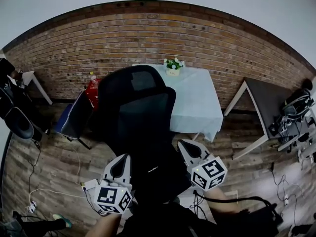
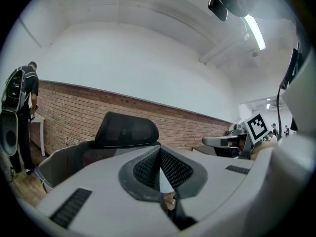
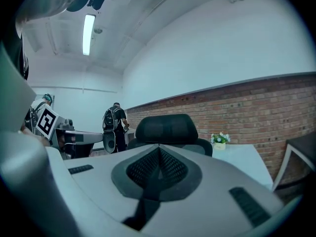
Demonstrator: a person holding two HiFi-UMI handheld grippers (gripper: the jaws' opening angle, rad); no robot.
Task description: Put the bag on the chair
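Two tools are seen in the head view, one at each side of a single black bag [image 1: 155, 179]. The bag is held up between them, just in front of the one black office chair [image 1: 140, 107] and low against its mesh back; it is not yet set on the seat.

The left tool [image 1: 122, 159] is closed, its ribbed pads [image 2: 148, 167] pressed together, and a dark strip of the bag's material is pinched in the seam below them. The right tool [image 1: 187, 146] is closed in the same way, and a black band is seen running down from between its pads [image 3: 170, 167].

Behind the chair one desk [image 1: 197, 107] is covered with a white cloth, and one small pot of white flowers [image 1: 173, 65] is placed at its far edge, next to the brick wall [image 1: 237, 48]. One person wearing a backpack [image 3: 115, 125] is seen standing well apart, near the wall.
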